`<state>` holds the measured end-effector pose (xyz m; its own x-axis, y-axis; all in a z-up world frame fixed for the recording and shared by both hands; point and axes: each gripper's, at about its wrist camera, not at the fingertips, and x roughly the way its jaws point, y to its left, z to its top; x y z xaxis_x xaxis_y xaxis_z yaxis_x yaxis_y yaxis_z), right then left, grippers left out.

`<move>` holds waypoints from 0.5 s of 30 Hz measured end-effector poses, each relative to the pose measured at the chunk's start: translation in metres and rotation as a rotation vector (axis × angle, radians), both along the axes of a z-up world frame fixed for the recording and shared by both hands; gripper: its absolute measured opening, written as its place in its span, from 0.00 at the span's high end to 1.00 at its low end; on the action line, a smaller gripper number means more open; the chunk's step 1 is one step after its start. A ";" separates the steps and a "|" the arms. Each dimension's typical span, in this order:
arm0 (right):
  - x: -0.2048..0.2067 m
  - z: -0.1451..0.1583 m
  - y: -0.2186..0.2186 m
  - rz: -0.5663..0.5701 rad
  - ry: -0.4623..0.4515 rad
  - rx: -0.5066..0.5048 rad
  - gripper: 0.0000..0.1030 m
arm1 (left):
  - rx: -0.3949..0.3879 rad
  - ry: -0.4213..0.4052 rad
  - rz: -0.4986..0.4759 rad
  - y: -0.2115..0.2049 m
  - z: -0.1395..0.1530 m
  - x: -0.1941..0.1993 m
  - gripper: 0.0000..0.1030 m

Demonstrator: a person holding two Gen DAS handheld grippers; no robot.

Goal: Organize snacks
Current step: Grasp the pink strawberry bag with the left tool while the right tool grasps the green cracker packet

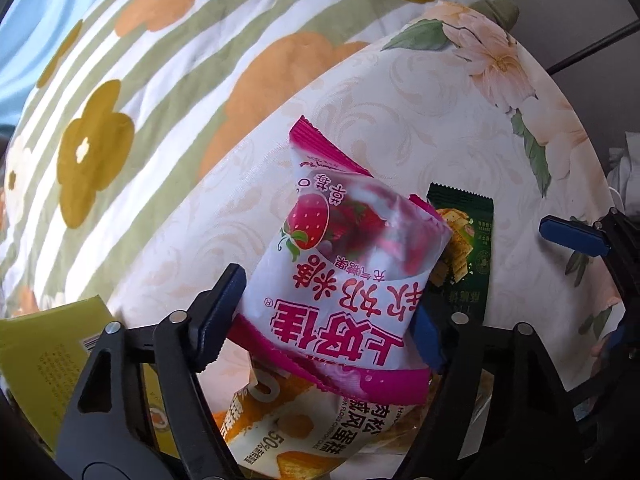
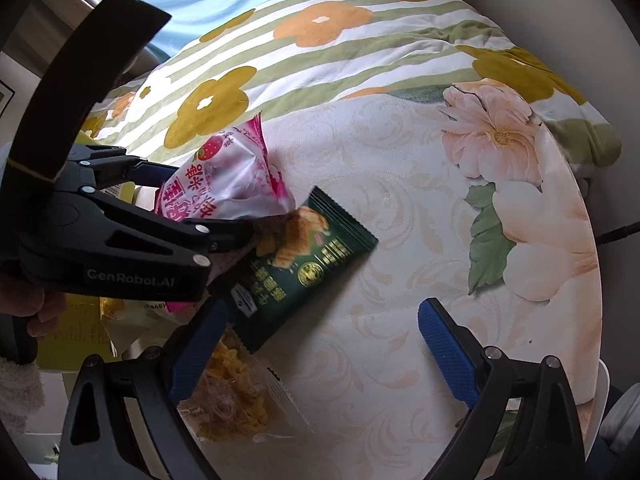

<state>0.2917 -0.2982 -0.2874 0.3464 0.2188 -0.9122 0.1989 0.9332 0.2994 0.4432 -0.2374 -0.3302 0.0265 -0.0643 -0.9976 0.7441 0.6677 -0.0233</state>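
Strawberry pouch (image 1: 340, 280) clamped near its lower seal in left gripper (image 1: 328, 316), lifted above table (image 1: 360, 92); looks light, air-filled, slick film, so best pinched at crimped seams; green packet (image 2: 308, 264) flat on table, thin and crushable inside; right gripper (image 2: 320, 344) spread apart, empty, just beside it.

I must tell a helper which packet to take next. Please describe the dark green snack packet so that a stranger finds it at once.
Find the round table with the cream floral cloth. Near its middle, beside the left claw gripping the pink strawberry bag, the dark green snack packet lies flat. It alone is dark green with a gold seal.
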 end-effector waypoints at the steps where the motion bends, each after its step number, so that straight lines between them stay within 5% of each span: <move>1: 0.001 0.000 0.000 -0.006 -0.001 -0.001 0.07 | -0.009 0.001 0.006 0.001 0.001 0.002 0.34; 15: 0.016 -0.009 0.013 -0.187 0.003 0.019 0.11 | -0.196 -0.061 0.216 0.052 0.060 0.019 0.39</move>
